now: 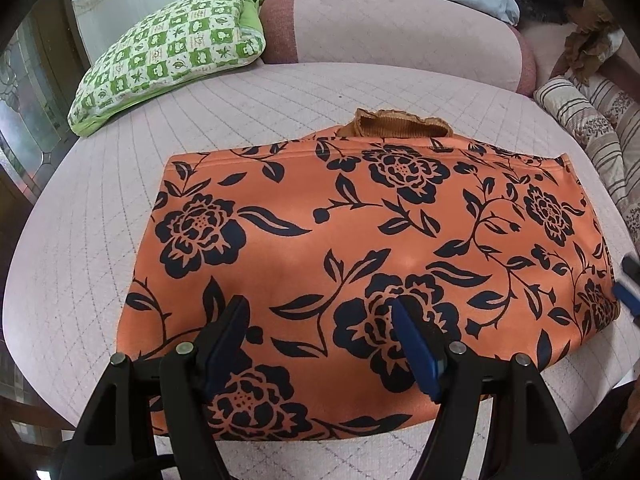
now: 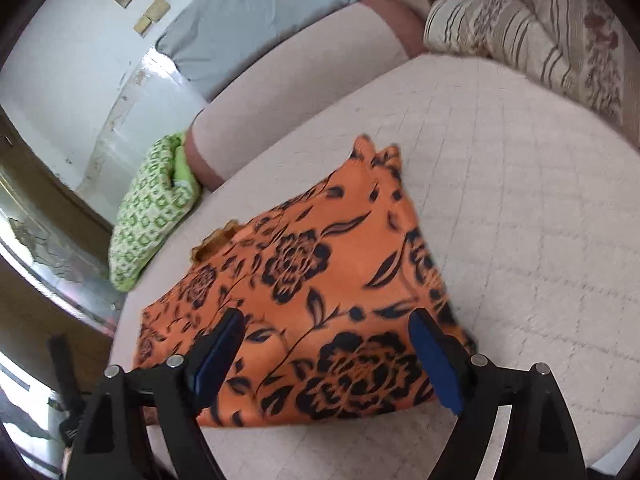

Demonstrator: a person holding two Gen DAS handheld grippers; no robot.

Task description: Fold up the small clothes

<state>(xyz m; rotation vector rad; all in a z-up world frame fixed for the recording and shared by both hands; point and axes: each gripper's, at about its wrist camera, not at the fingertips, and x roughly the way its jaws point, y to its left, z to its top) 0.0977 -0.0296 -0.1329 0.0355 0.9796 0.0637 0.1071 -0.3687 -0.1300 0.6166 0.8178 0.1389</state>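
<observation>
The orange floral garment [image 1: 360, 248] lies folded flat on the quilted bed [image 1: 120, 216], a brown collar [image 1: 396, 122] peeking out at its far edge. The left tool [image 1: 320, 344] and right tool [image 2: 324, 356] hover above it, both spread and empty, probably poised for another fold. The right view is blurred, so the layers underneath stay hidden.

Even, soft daylight, apparently entering from the window [image 1: 24, 96] at left. Shadows faint. Left wrist view sharp; slight sheen on orange garment [image 1: 360, 240]. Right wrist view motion-blurred (garment print smeared). Strong fisheye curvature, dark vignette at all corners.
</observation>
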